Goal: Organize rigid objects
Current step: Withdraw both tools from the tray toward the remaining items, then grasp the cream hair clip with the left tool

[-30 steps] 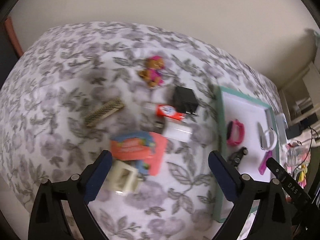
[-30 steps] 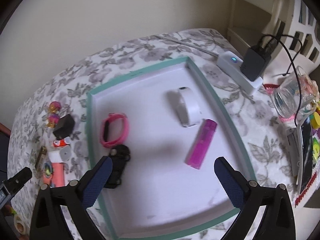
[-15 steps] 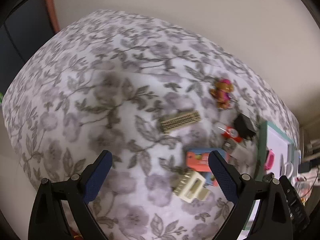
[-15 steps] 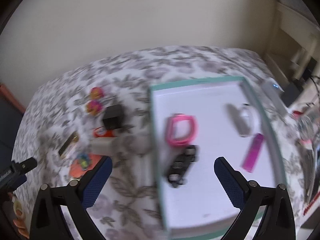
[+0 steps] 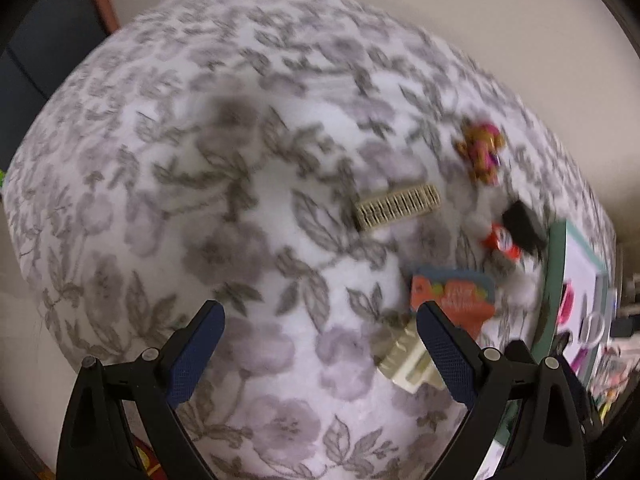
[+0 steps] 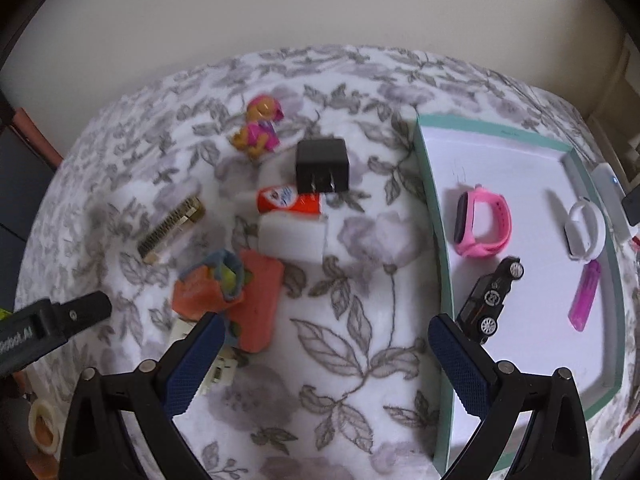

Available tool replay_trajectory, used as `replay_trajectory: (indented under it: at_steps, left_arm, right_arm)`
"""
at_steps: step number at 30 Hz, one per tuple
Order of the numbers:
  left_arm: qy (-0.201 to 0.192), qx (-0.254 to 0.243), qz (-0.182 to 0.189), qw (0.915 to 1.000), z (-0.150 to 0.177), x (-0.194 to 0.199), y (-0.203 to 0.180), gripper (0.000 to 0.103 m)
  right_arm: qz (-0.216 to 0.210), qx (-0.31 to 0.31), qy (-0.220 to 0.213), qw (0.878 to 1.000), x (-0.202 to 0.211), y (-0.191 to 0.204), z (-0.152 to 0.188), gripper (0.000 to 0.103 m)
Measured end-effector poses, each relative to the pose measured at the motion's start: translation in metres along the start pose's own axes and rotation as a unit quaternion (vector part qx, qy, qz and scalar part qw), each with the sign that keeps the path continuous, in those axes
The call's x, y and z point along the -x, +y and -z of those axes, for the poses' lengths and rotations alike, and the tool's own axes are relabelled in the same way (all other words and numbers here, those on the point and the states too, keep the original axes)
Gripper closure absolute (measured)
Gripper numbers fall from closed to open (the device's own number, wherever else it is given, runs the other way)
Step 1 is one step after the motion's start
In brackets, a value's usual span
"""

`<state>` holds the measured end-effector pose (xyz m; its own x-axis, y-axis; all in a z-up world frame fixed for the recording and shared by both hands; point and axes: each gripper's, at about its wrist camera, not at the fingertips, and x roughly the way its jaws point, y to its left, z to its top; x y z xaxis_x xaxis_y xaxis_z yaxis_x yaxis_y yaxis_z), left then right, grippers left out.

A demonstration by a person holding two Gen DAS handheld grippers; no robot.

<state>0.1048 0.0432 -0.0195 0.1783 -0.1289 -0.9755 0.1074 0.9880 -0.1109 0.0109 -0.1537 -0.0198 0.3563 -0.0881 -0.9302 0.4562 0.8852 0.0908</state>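
My fingers (image 6: 456,364) on the right gripper (image 6: 322,356) are spread wide and hold nothing, hovering over the flowered desk (image 6: 352,344) just left of the tray (image 6: 434,216). The left gripper (image 5: 318,346) is spread wide too, holding nothing, above bare cloth left of the clutter.

In the tray I see a pink watch (image 6: 482,224), a black toy car (image 6: 490,298) near it, a white band (image 6: 582,232) to the right and a purple lighter (image 6: 584,300) below that.

On the cloth left of the tray lie a black charger (image 6: 322,164), a red tube (image 6: 288,200) touching a white block (image 6: 292,236), a pup figure (image 6: 258,128) at the far side, a comb (image 6: 170,228) to the left, and an orange card (image 6: 240,292) at the near side. A cream plug (image 5: 406,354) sits just beside my left gripper's right finger.
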Motion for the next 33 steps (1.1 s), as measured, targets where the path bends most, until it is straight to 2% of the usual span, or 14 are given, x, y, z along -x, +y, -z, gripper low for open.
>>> replay_trajectory:
  at_steps: [3, 6, 9, 17, 20, 27, 33]
  left_arm:
    - [0.030, -0.020, 0.012, 0.9993, 0.006, -0.011, -0.012, 0.006]
    - [0.047, -0.041, 0.007, 0.9980, 0.012, -0.019, -0.023, 0.006]
    - [0.053, -0.060, 0.004, 0.9968, 0.017, -0.022, -0.034, 0.006]
    - [0.064, -0.123, 0.000, 0.9904, 0.033, -0.026, -0.069, 0.008]
    - [0.069, -0.147, -0.010, 0.9867, 0.040, -0.030, -0.082, 0.021]
    - [0.075, -0.159, 0.008, 0.9843, 0.045, -0.032, -0.098, 0.047]
    - [0.075, -0.160, 0.013, 0.9842, 0.046, -0.033, -0.102, 0.048]
  right_arm:
    - [0.010, -0.011, 0.012, 1.000, -0.006, -0.007, 0.002, 0.000]
    - [0.022, -0.021, 0.008, 1.000, -0.004, -0.018, 0.001, 0.000]
    - [0.032, -0.035, -0.001, 0.999, 0.001, -0.030, -0.001, 0.000]
    - [0.020, -0.071, -0.004, 0.997, 0.005, -0.050, -0.005, 0.000]
    - [0.019, -0.074, -0.003, 0.997, 0.005, -0.050, -0.004, 0.000]
    - [0.009, -0.070, -0.003, 0.998, 0.004, -0.046, -0.005, 0.001]
    - [-0.006, -0.067, -0.004, 0.998, 0.003, -0.039, -0.007, 0.003]
